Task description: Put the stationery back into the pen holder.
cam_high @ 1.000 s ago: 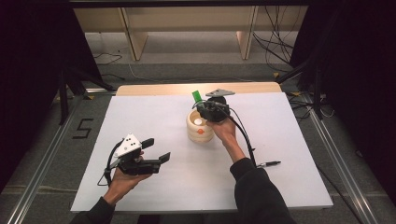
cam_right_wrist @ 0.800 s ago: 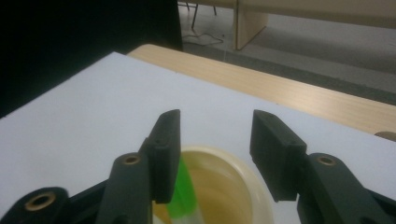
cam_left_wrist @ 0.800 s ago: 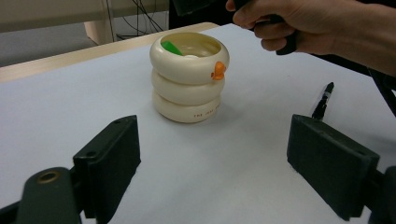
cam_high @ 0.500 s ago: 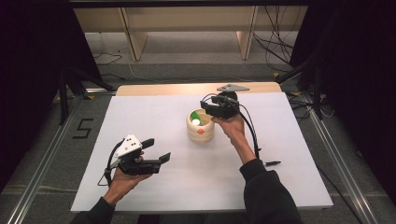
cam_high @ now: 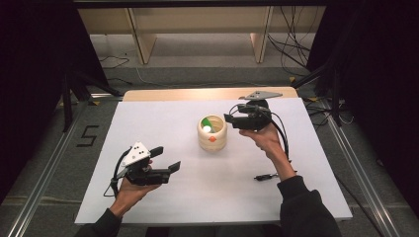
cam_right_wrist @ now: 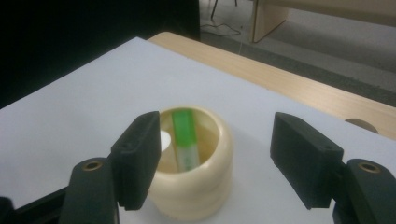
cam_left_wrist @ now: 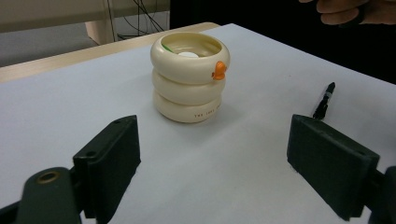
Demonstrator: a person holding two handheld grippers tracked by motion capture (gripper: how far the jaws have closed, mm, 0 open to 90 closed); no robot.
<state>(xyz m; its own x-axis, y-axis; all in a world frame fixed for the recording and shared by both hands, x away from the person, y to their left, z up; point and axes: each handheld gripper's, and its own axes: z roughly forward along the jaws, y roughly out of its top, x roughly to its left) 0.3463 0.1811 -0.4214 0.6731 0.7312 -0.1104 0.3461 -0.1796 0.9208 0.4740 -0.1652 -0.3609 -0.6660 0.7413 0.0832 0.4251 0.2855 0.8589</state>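
A cream holder (cam_high: 213, 138) shaped like three stacked rings, with an orange knob (cam_left_wrist: 218, 70) on its rim, stands at the middle of the white table (cam_high: 148, 118). Inside it a green stick (cam_right_wrist: 184, 139) leans against the wall beside a small white piece (cam_right_wrist: 165, 138). My right gripper (cam_high: 231, 119) hovers just right of the holder, open and holding nothing, its jaws pointing at the rim. Open too, my left gripper (cam_high: 168, 158) is held low over the table at the front left, well short of the holder (cam_left_wrist: 189, 77).
A black pen (cam_high: 265, 176) lies on the table right of centre, near the right forearm; it also shows in the left gripper view as a black pen (cam_left_wrist: 324, 100). A wooden strip (cam_high: 197, 94) runs along the table's far edge. Cables lie on the floor beyond.
The right gripper held the green stick over the holder, let it go into the holder, and has drawn back to the right, open. The left gripper has not moved.
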